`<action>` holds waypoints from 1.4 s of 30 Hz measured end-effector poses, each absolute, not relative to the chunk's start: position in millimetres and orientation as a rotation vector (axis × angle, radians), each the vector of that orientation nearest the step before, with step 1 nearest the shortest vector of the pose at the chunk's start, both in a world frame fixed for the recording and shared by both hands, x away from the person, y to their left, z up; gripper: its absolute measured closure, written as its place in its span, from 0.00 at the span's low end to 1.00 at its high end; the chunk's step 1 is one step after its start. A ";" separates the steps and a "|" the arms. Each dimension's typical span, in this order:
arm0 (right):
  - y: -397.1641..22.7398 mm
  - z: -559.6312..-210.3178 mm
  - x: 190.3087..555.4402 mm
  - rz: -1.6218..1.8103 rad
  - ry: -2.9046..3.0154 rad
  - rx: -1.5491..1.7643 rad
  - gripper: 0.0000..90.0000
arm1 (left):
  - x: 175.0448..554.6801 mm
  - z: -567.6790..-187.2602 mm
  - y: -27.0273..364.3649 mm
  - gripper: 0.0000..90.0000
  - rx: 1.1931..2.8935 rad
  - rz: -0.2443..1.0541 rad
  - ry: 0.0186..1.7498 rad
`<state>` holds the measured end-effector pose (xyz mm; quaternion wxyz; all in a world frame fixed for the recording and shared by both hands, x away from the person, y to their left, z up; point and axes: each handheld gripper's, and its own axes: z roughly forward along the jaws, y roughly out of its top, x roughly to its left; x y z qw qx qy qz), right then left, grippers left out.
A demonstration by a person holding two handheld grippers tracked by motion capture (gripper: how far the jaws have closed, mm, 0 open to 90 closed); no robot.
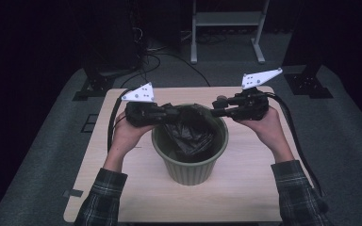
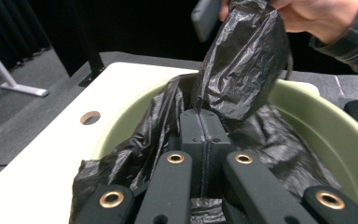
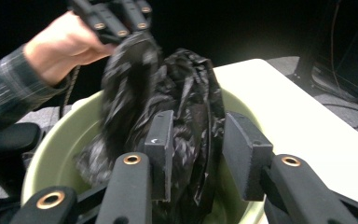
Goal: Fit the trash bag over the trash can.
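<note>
A pale green bin point(image 1: 188, 172) stands in the middle of the wooden table point(image 1: 250, 188), with a crumpled black bag point(image 1: 191, 134) inside it. My left gripper point(image 1: 174, 112) reaches over the bin's left rim. In the left gripper view its jaws point(image 2: 204, 114) are pressed together on a pinch of the bag point(image 2: 242, 60), above the bin's wall point(image 2: 317, 121). My right gripper point(image 1: 215, 107) is at the right rim. In the right gripper view it point(image 3: 198, 135) stands open, its jaws apart with bag film point(image 3: 186, 84) hanging between them over the bin's rim point(image 3: 56, 140).
The table has a round cable hole point(image 2: 90, 117) near its far left. Behind it on the grey floor are a white rack's legs point(image 1: 226, 42), black cables point(image 1: 169, 61) and dark stand feet point(image 1: 306, 84). Bare tabletop lies on both sides of the bin.
</note>
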<state>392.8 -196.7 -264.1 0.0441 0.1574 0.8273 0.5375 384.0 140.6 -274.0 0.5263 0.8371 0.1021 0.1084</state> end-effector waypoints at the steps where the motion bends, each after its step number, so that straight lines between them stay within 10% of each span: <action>1: -197.3 -263.5 391.2 1.644 2.525 0.470 0.69 | 384.9 -274.0 142.6 1.00 1.999 0.269 0.253; 16: -171.1 -271.9 384.0 1.751 2.567 0.338 0.68 | 385.8 -275.2 137.6 1.00 1.989 0.249 0.236; 23: -157.1 -272.4 383.1 1.743 2.591 0.258 1.00 | 386.3 -277.8 128.0 0.99 2.000 0.232 0.219; 28: -160.9 -271.9 385.6 1.645 2.556 0.371 1.00 | 383.3 -274.7 133.5 0.76 1.971 0.280 0.247; 42: -166.0 -266.3 390.7 1.716 2.485 0.448 1.00 | 364.0 -261.1 102.9 0.62 2.016 0.363 0.142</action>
